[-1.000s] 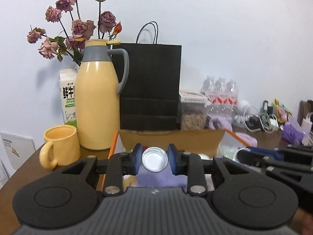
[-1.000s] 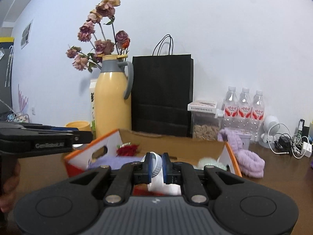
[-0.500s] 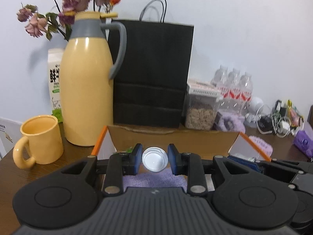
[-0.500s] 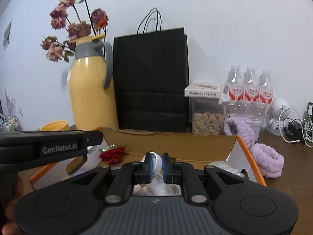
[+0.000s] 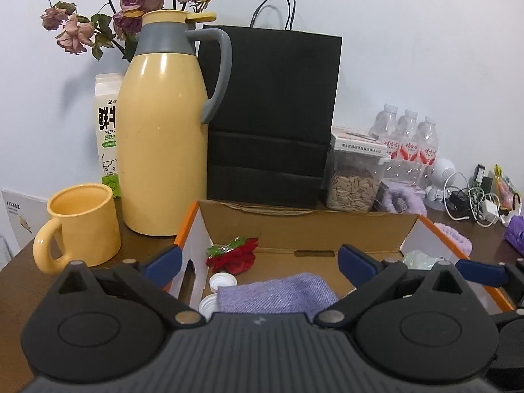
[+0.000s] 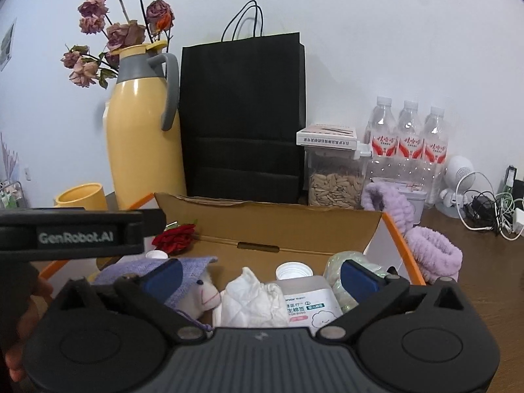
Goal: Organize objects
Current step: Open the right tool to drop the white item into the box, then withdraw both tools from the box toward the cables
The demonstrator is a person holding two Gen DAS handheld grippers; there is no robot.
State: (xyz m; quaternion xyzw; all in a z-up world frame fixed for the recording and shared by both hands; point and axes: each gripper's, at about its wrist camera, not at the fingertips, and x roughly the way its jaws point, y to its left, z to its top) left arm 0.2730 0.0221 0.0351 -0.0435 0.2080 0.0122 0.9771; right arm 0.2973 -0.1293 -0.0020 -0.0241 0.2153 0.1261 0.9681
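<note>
1. both claws' jaws have just been opening: the left claw (image 5: 258,263) and right claw (image 6: 260,275) now gape wide, gripping nothing.
2. the small white plastic caps they carried (image 5: 223,281) (image 6: 292,271) lie below in the orange-edged cardboard box (image 6: 288,229), so this drop looks done.
3. box walls flank each claw; open room lies upward, short of the tall black paper bag (image 5: 271,114).

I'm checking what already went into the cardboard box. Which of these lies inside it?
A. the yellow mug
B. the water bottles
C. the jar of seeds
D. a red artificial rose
D: the red rose lies on the floor of the cardboard box, near its back left corner; the other three stand on the table outside it.
</note>
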